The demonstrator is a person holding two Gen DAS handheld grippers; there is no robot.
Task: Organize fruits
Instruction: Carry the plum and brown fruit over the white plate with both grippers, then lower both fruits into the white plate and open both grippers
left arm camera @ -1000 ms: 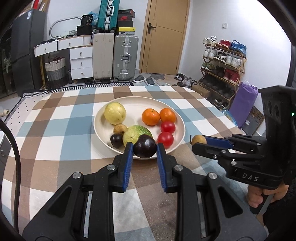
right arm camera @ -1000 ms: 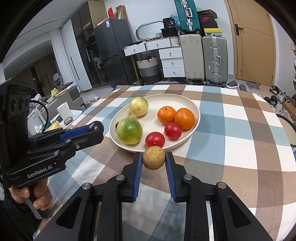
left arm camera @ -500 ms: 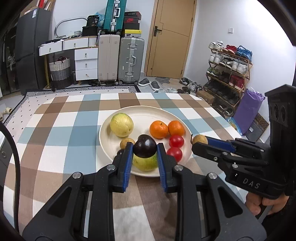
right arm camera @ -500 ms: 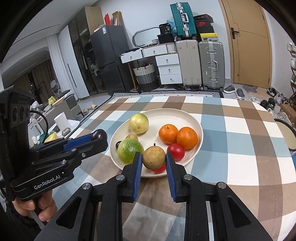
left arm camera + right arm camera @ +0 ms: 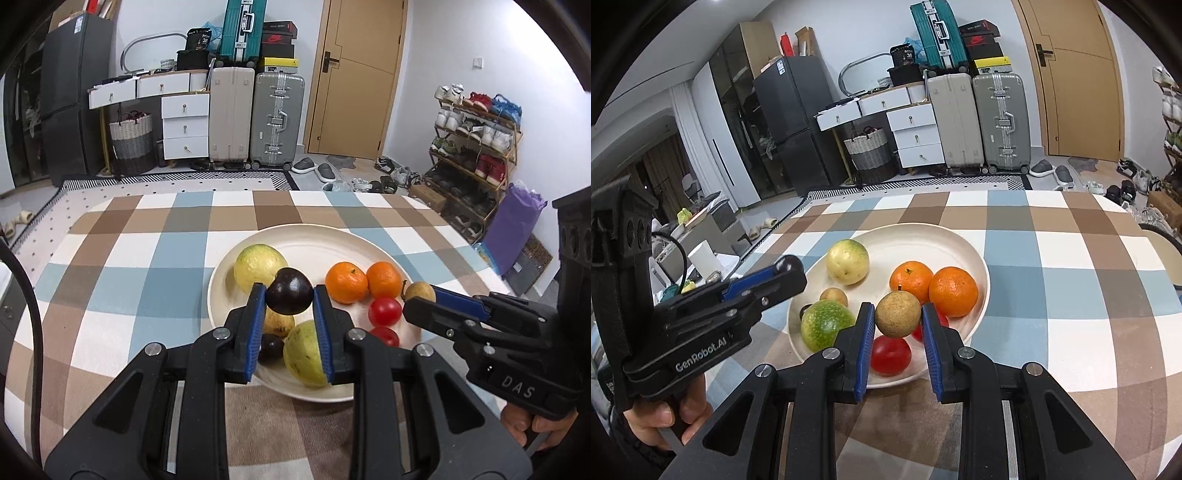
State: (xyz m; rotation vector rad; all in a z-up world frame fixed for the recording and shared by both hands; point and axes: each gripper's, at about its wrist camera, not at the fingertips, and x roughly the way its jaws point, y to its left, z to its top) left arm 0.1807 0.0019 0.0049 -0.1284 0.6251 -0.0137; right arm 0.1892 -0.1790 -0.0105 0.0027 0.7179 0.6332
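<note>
A cream plate (image 5: 317, 240) (image 5: 923, 236) sits on the checked tablecloth. It holds a yellow-green fruit (image 5: 258, 266), two oranges (image 5: 347, 282), two red tomatoes (image 5: 384, 312), a green fruit (image 5: 827, 325), a small brown fruit (image 5: 833, 296) and a small dark fruit (image 5: 271, 347). My left gripper (image 5: 290, 295) is shut on a dark purple fruit (image 5: 289, 296) and holds it above the plate. My right gripper (image 5: 897, 314) is shut on a brown round fruit (image 5: 897, 314) above the plate's near side.
The table's far edge (image 5: 236, 192) faces suitcases (image 5: 277, 118), white drawers (image 5: 184, 125) and a door. A shoe rack (image 5: 476, 155) stands at the right. A second plate's rim (image 5: 1167, 254) shows at the table's right edge.
Both grippers have risen and moved forward over the plate, each still holding its fruit. The fruits on the plate have not moved.
</note>
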